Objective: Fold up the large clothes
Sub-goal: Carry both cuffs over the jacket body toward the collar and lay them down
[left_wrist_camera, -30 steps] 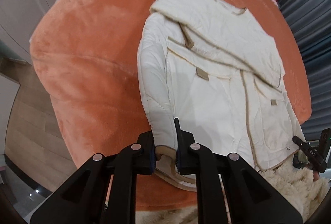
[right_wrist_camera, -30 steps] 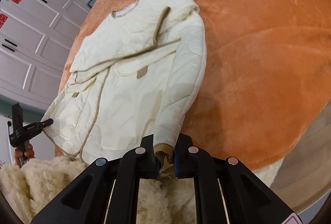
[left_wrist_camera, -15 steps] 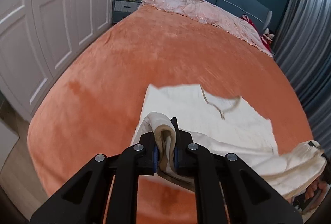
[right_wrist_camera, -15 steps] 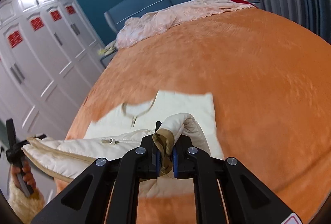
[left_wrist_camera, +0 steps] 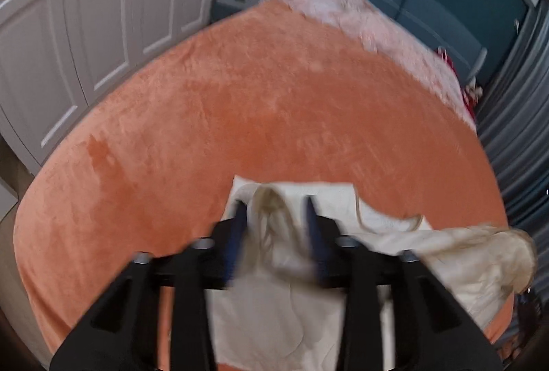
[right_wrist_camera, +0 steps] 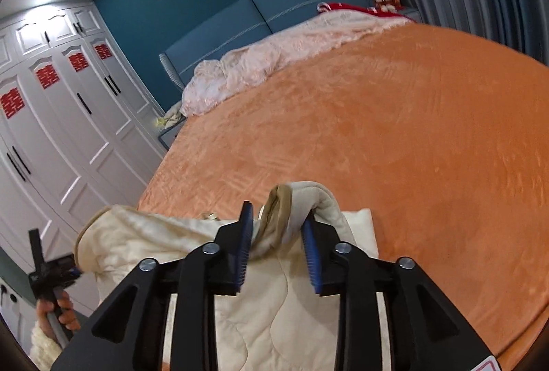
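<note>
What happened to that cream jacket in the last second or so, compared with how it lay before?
Both sleeve cuffs were lifted from the near edge and carried away from the person, folding the cream jacket in half over itself. The left gripper and right gripper have just been opening their jaws, and each cuff now sits loose between them. The orange blanket and pink bedding stayed put.

Dim warm indoor light, motion-blurred left view, heavy fisheye edge distortion.

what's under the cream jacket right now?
The orange blanket shows around the cream jacket and evidently continues beneath it. Anything else under it is covered by the folded layers.
</note>
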### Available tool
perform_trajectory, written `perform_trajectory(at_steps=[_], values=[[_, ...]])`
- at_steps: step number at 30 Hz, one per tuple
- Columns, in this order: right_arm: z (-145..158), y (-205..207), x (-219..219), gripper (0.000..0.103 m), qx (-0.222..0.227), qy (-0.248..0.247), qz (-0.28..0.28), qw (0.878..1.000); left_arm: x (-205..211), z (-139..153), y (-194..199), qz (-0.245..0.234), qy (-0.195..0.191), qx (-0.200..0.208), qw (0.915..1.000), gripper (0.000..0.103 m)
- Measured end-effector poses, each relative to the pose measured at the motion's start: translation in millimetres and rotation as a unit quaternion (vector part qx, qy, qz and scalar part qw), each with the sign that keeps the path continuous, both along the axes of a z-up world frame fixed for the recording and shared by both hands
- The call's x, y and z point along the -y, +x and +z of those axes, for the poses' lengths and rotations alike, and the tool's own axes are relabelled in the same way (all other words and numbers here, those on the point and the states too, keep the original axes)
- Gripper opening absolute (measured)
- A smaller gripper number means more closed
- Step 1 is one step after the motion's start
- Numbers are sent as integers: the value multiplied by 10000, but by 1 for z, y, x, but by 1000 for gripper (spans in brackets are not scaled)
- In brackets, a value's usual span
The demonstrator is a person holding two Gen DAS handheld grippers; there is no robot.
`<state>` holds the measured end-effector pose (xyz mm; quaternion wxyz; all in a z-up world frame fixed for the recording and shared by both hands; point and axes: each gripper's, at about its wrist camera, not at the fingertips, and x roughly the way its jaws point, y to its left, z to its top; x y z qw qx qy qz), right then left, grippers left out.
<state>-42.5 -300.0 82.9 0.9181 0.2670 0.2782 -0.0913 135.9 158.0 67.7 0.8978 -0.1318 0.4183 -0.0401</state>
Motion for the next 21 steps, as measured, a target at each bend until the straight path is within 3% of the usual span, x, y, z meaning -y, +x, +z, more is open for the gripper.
perform_trajectory(at_steps=[1, 2, 3, 5, 9, 12, 18, 20, 21], values=[[1, -2, 0, 39, 53, -55, -33, 10000, -5, 10, -6, 247, 187, 358, 9989, 75], [4, -10, 0, 57, 182, -193, -199, 9995, -7, 16, -10, 340, 247, 619, 9972, 89], [6, -16, 2, 71, 335, -291, -388, 9983, -11, 22, -14, 375, 256, 809, 9957, 92], [9, -24, 7, 75, 513, -276, -555, 9968, -12, 23, -10, 233, 240, 670, 9972, 93], [-11, -10, 13, 75, -43, -197, -424, 9989, -4, -5, 9, -249, 155, 9, 9996, 93], [-34, 6, 15, 75, -465, -204, -252, 9984, 9, -41, 25, -667, -20, -646, 9957, 93], [-86, 49, 15, 75, -1297, -147, 0, 9914, 28, -105, 49, -906, 302, -1413, 9853, 91], [-101, 61, 16, 75, -1496, -75, 17, 9887, 32, -118, 55, -913, 289, -1690, 9809, 72], [-108, 66, 16, 74, -1573, -63, 21, 9875, 34, -122, 54, -882, 254, -1764, 9800, 68]])
